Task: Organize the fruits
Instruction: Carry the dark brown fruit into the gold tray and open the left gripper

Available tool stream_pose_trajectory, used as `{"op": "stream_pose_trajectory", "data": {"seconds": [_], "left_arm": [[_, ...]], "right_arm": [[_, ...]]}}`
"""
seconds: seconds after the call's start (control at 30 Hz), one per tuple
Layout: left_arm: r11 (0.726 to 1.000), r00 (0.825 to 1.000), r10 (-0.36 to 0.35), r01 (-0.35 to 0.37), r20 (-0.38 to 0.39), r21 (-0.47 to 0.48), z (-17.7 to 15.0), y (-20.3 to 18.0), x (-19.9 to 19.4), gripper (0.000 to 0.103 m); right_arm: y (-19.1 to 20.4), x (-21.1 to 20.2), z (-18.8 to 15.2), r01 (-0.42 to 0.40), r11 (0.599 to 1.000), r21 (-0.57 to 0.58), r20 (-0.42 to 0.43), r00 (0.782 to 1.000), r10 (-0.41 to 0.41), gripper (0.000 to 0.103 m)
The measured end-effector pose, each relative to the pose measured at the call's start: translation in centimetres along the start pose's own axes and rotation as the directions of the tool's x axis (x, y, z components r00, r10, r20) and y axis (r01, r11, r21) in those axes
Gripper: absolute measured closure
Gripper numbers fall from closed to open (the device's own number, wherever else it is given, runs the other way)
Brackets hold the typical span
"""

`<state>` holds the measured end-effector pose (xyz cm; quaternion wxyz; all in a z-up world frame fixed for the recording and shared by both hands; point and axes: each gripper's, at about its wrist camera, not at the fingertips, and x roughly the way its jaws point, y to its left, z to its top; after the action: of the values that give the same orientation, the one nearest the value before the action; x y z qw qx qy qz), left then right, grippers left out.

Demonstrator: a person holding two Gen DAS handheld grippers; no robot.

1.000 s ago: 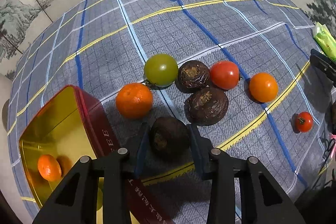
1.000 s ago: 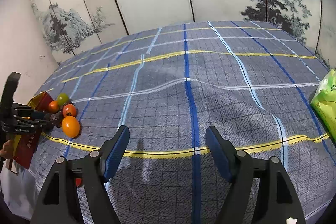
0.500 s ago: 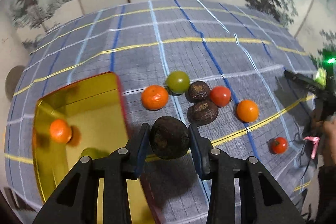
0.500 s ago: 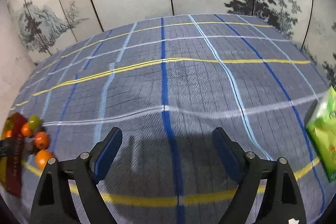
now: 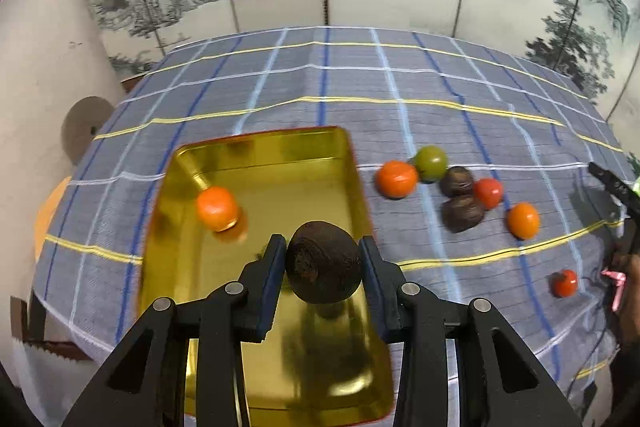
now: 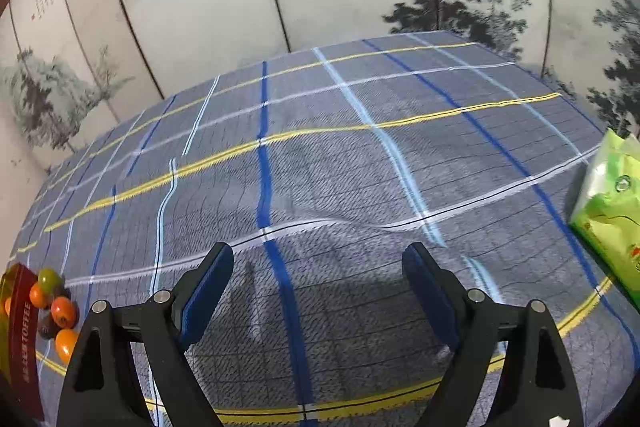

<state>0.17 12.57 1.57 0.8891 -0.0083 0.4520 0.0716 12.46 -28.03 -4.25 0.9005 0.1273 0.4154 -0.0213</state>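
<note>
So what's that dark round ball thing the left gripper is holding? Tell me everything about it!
The dark fruit is round, dark brown, nearly black, with rough, wrinkly, dull skin and a paler scuffed patch on its front. The left gripper squeezes it between its blue-padded fingers, one on each side. It hangs in the air above the near right part of the gold tin, touching nothing else. Its dark reflection shows on the shiny tin floor below.

Beyond our left fingers (image 5: 275, 267), one dark fruit (image 5: 456, 181) is half-hidden behind its neighbours; right of our right fingers (image 6: 424, 279), the frame cuts the green packet (image 6: 612, 211).
</note>
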Motion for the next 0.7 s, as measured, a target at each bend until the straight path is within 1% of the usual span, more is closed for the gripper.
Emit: {"op": "stream_pose_trajectory", "data": {"seconds": [0.3, 0.7], "left_arm": [[0.998, 0.998, 0.061, -0.061, 0.008, -0.013, -1.3, 2.2, 0.6, 0.065], [0.995, 0.997, 0.076, -0.077, -0.023, -0.064, -2.5, 4.8, 2.0, 0.065]], "right_arm": [[-0.2, 0.3, 0.3, 0.042, 0.999, 0.004, -0.009, 0.999, -0.042, 0.017], [0.1, 0.7, 0.2, 0.077, 0.997, -0.007, -0.030, 0.997, -0.077, 0.016]]}}
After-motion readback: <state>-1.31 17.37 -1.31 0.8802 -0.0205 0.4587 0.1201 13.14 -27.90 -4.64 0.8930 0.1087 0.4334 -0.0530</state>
